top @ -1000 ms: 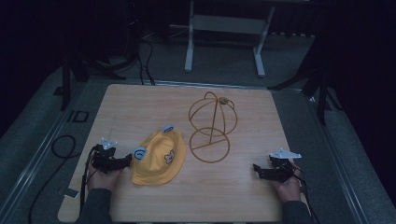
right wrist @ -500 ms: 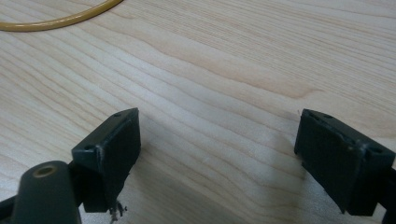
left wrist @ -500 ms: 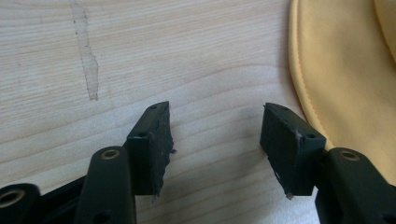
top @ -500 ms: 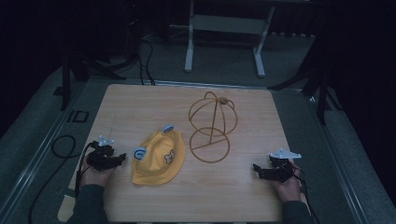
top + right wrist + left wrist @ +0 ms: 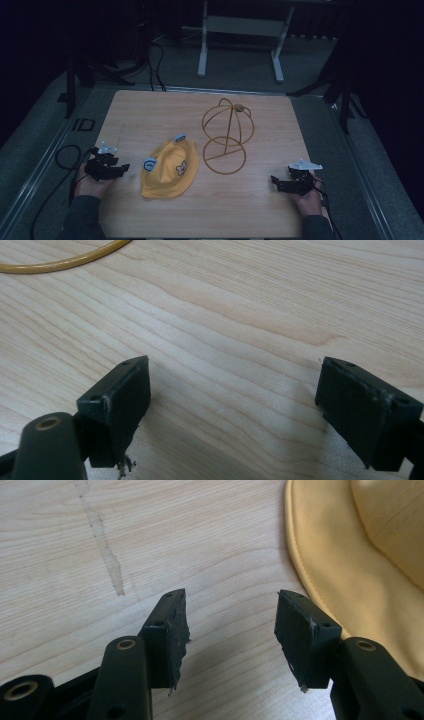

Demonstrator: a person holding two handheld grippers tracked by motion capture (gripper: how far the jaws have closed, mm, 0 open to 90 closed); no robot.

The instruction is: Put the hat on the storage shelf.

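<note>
At the desk's near left, the left tool [image 5: 122,168] sits just left of the yellow hat [image 5: 169,170], its jaws partly apart after just closing in, with bare wood between them and the hat's brim [image 5: 320,565] just beside its right jaw. The hat lies flat near the desk's [image 5: 150,110] middle. Just right of it stands a wire stand [image 5: 227,135]. At the near right, the right tool [image 5: 276,181] rests with jaws wide and empty.
</note>
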